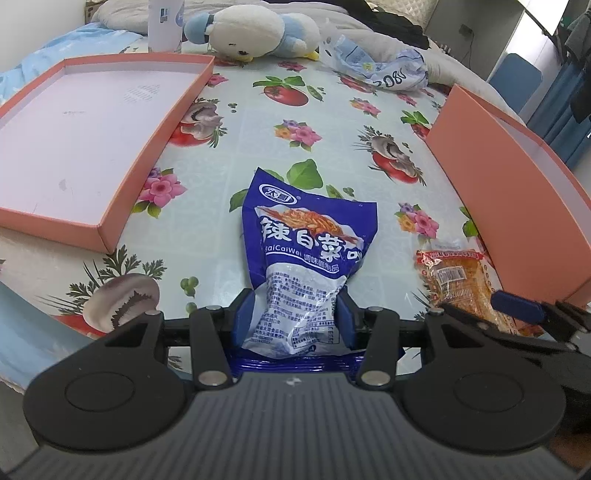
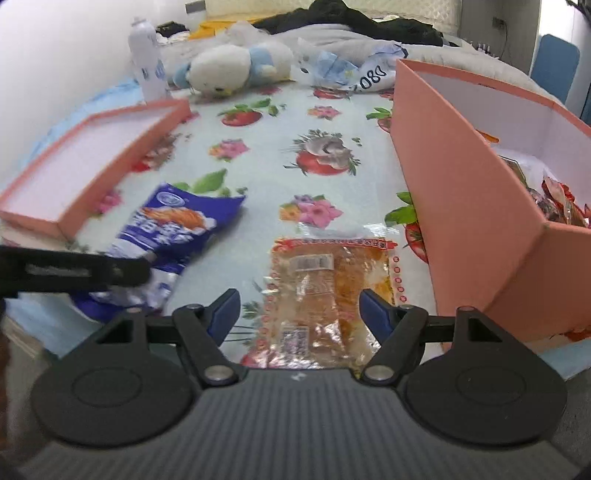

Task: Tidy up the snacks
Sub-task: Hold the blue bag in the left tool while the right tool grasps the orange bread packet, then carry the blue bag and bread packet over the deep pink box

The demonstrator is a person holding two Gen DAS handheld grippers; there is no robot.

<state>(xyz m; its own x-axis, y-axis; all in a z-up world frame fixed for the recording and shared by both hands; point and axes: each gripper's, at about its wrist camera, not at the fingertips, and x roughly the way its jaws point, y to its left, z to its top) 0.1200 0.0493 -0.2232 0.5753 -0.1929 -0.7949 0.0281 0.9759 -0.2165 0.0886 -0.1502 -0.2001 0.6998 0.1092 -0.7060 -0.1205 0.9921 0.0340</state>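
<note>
My left gripper (image 1: 295, 310) is shut on the near end of a blue snack bag (image 1: 306, 251) with white Chinese lettering, which lies on the flowered tablecloth. The bag also shows in the right wrist view (image 2: 166, 236), with the left gripper's black arm across it. My right gripper (image 2: 299, 306) is open, its blue fingertips on either side of a clear orange snack packet (image 2: 325, 288) lying flat on the table. That packet shows in the left wrist view (image 1: 458, 280) beside the pink box (image 1: 498, 192).
A deep pink box (image 2: 461, 206) stands at the right and holds several snacks. A shallow pink lid (image 1: 81, 140) lies at the left. A plush toy (image 1: 251, 33), a white bottle (image 1: 164, 26) and a crumpled plastic bag (image 1: 373, 62) lie at the far edge.
</note>
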